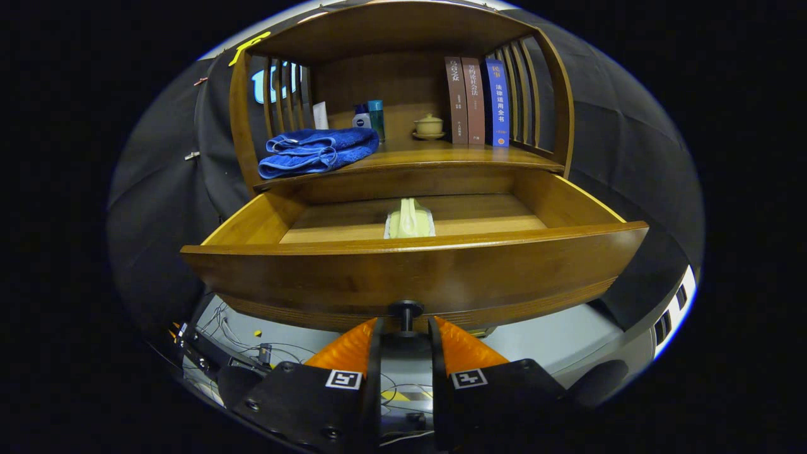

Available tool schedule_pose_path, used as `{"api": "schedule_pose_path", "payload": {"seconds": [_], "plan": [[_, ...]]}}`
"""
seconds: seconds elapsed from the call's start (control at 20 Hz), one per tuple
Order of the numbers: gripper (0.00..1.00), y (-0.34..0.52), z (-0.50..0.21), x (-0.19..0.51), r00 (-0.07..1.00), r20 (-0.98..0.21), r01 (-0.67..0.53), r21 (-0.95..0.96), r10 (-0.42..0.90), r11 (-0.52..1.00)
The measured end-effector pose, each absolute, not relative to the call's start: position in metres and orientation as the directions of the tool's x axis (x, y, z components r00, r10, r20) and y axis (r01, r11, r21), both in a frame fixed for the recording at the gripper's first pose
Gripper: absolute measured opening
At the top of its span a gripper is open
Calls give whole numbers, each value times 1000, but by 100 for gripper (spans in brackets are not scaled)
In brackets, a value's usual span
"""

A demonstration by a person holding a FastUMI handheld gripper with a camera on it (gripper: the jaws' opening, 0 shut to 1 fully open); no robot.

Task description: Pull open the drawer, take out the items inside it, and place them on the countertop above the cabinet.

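Fingers (372,343) of the hand-held gripper (406,328) stood close together on either side of the drawer's small dark knob (405,309), one finger at each flank of its stem. They looked narrowed onto it, though whether both truly pressed the knob could not be told from this angle.

The drawer (416,268) was pulled well out of the wooden cabinet (403,94), its curved front panel just beyond the fingertips and its interior open to view. Inside, on the drawer floor near the middle and toward the front, lay a pale yellow-green item (410,219) (a soft pack of some kind, with a raised fold along its top). It lay clear of the drawer's side walls.

Above the drawer ran the surface (435,157) of the cabinet, under an arched top with slatted sides. On its left part lay a folded blue towel (315,151), one corner reaching the front edge. Behind the towel stood a white tube (320,115) and two small bottles (369,116), close together. Farther right sat a small lidded cream cup on a saucer (429,127), and just beside it three upright books (477,101) leaned against the right slats.

Below the drawer, cables (233,328) trailed across a pale floor.
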State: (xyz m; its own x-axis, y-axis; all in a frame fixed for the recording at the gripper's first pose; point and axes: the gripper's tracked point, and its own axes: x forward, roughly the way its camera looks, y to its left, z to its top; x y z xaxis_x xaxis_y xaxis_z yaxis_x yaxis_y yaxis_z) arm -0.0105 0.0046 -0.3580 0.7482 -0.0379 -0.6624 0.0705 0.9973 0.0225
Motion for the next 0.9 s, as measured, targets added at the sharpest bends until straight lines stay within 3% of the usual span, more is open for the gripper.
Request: {"api": "schedule_pose_path", "payload": {"seconds": [0.65,0.8,0.9], "plan": [[37,4,-369,-32,710,-703,70,5,-46,998],[47,6,-361,-32,724,-689,72,6,-48,997],[73,5,-346,-32,749,-660,76,1,-56,997]]}}
